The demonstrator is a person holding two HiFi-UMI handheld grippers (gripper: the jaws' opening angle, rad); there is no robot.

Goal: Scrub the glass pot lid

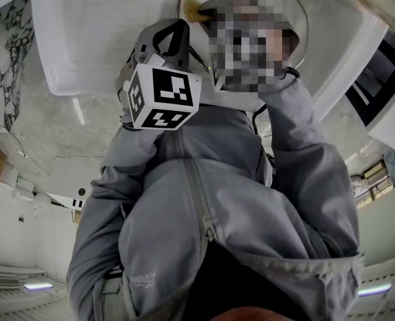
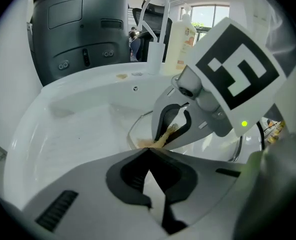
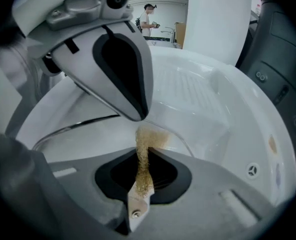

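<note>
The glass pot lid (image 3: 77,129) lies tilted in the white sink (image 3: 203,99), its metal rim (image 2: 238,151) showing at the right. My left gripper (image 2: 148,149) is shut with its tips on the lid's near edge; from the other side its tips (image 3: 137,116) meet that rim. My right gripper (image 3: 143,149) is shut on a yellow-brown scrub pad (image 3: 143,166) whose end presses on the glass beside the left tips. In the left gripper view the right gripper (image 2: 159,138) leans in with the pad (image 2: 168,131) between its jaws. In the head view the left gripper (image 1: 178,32) reaches to the lid (image 1: 305,25); a mosaic patch hides the right gripper.
A white faucet (image 2: 155,14) and a soap bottle (image 2: 180,39) stand behind the sink (image 2: 77,129). A dark grey appliance (image 2: 77,29) stands beside the basin. A person (image 3: 149,19) stands far back. A grey jacket (image 1: 217,206) fills the head view.
</note>
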